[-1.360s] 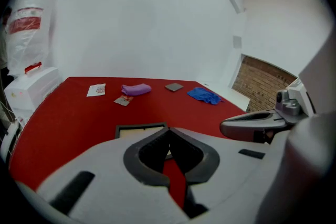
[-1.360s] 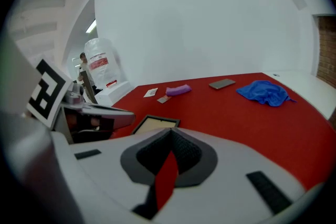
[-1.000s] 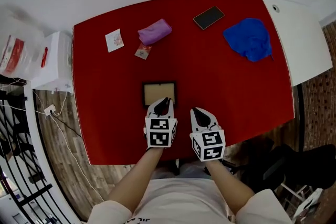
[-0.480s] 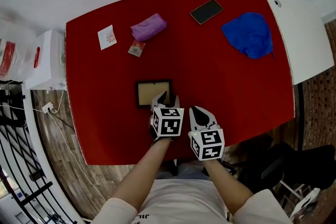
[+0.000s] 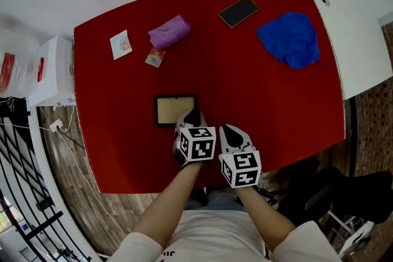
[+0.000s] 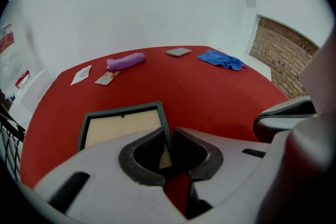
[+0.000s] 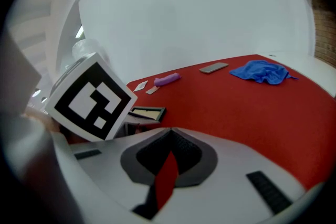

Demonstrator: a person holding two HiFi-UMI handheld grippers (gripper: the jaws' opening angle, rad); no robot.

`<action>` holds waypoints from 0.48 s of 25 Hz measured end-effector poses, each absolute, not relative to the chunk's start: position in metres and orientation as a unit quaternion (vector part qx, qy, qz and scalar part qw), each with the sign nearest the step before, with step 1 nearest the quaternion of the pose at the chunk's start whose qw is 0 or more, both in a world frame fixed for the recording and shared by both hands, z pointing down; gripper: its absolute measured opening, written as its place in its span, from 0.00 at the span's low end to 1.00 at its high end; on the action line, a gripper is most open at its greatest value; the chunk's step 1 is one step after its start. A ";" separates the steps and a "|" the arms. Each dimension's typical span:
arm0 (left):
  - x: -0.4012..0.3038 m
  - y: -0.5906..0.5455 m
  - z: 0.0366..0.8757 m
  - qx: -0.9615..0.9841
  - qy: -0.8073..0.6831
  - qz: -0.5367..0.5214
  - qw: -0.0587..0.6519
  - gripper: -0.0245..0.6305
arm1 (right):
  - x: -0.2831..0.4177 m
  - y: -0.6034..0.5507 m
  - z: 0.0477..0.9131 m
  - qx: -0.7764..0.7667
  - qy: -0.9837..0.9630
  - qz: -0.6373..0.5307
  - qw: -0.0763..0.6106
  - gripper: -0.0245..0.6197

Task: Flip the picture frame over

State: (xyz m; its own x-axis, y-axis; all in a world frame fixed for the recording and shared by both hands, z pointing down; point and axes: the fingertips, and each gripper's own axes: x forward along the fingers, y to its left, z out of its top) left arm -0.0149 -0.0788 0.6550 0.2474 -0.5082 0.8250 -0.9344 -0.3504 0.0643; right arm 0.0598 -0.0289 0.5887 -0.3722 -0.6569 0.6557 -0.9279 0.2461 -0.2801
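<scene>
A small picture frame (image 5: 175, 110) with a dark rim and a tan panel lies flat on the red table (image 5: 123, 150). My left gripper (image 5: 191, 116) is at its near right corner. In the left gripper view the frame (image 6: 123, 126) runs its right rail between the jaws of the left gripper (image 6: 168, 136), which are closing and pinch that rail. My right gripper (image 5: 228, 130) hovers just right of the left one, shut and empty. In the right gripper view the right gripper (image 7: 169, 131) is over bare red table, and the frame (image 7: 147, 112) shows behind the left gripper's marker cube (image 7: 92, 99).
Along the far side of the table lie a white card (image 5: 120, 44), a small packet (image 5: 155, 56), a purple pouch (image 5: 168, 32), a dark phone (image 5: 239, 11) and a crumpled blue cloth (image 5: 290, 40). A white table (image 5: 353, 40) adjoins the right end.
The left gripper sank onto the frame's near right corner, spread its jaws, then brought them in around the right rail. The right gripper has scarcely moved.
</scene>
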 end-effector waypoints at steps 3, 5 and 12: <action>-0.016 -0.079 0.655 0.731 -0.497 0.369 0.287 0.11 | 0.059 -0.030 0.589 0.517 -0.763 0.327 0.205 0.05; -0.015 -0.079 0.655 0.731 -0.496 0.370 0.287 0.11 | 0.060 -0.031 0.590 0.516 -0.764 0.328 0.205 0.05; -0.015 -0.078 0.652 0.729 -0.502 0.352 0.304 0.11 | 0.061 -0.032 0.592 0.512 -0.766 0.330 0.204 0.05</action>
